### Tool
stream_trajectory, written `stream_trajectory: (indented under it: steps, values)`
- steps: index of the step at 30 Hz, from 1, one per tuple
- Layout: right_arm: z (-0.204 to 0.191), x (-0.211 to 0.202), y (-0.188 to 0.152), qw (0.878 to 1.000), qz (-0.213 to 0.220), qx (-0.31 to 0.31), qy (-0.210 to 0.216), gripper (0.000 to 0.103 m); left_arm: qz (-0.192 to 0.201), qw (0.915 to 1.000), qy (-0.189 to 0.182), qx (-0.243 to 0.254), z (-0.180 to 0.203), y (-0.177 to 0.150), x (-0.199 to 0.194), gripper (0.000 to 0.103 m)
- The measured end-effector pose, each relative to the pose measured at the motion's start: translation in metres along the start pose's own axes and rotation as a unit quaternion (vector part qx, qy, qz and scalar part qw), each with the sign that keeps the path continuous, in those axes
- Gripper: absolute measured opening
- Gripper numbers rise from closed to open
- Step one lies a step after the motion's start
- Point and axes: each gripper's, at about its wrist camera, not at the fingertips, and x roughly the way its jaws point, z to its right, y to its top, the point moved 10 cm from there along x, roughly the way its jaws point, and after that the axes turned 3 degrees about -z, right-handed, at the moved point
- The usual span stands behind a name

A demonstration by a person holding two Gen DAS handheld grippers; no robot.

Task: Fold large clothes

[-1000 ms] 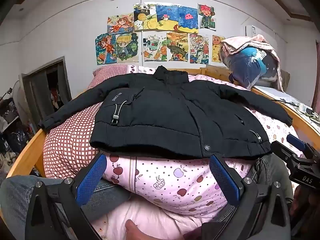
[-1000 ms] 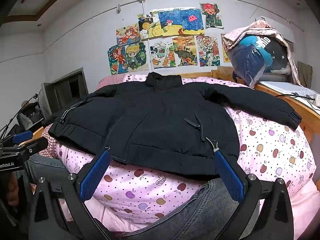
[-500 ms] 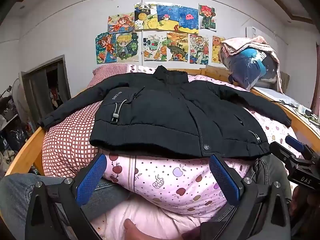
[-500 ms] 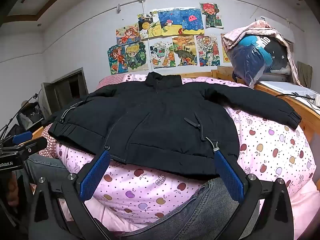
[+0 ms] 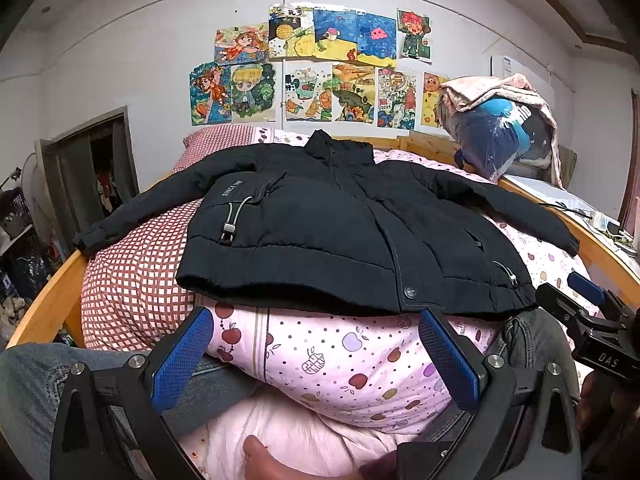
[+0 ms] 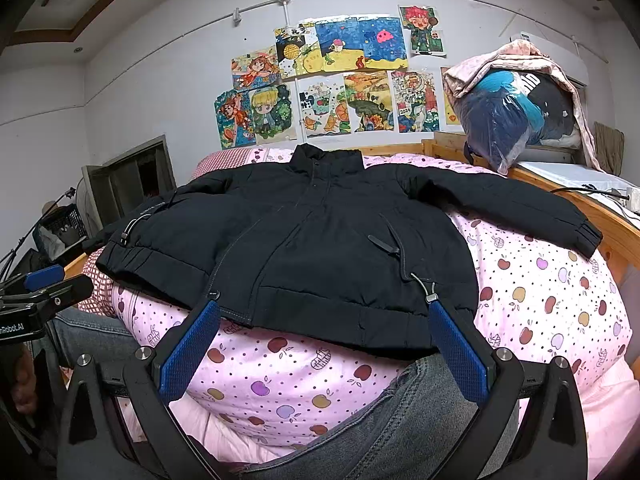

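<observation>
Nearest the cameras, the left gripper and the right gripper are both spread wide with nothing between their blue pads, held low over the person's jeans-clad knees just short of the bedding. Beyond them a pink apple-print quilt bulges up beside a red checked cover, and on top lies the black jacket, front up, hem toward the grippers, collar away, sleeves spread to either side. Farther back, a bagged bundle of clothes sits at right, and colourful drawings hang on the white wall.
</observation>
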Motion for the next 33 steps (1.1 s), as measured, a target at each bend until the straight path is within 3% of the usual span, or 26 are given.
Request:
stream_trajectory:
  steps: [33]
  values:
    - [0.0002,-0.0021,-0.0003,1.0,-0.001,0.0,0.0,0.102,-0.001,1.0,-0.004,-0.006,-0.0036,0.0014,-0.0003,0.103]
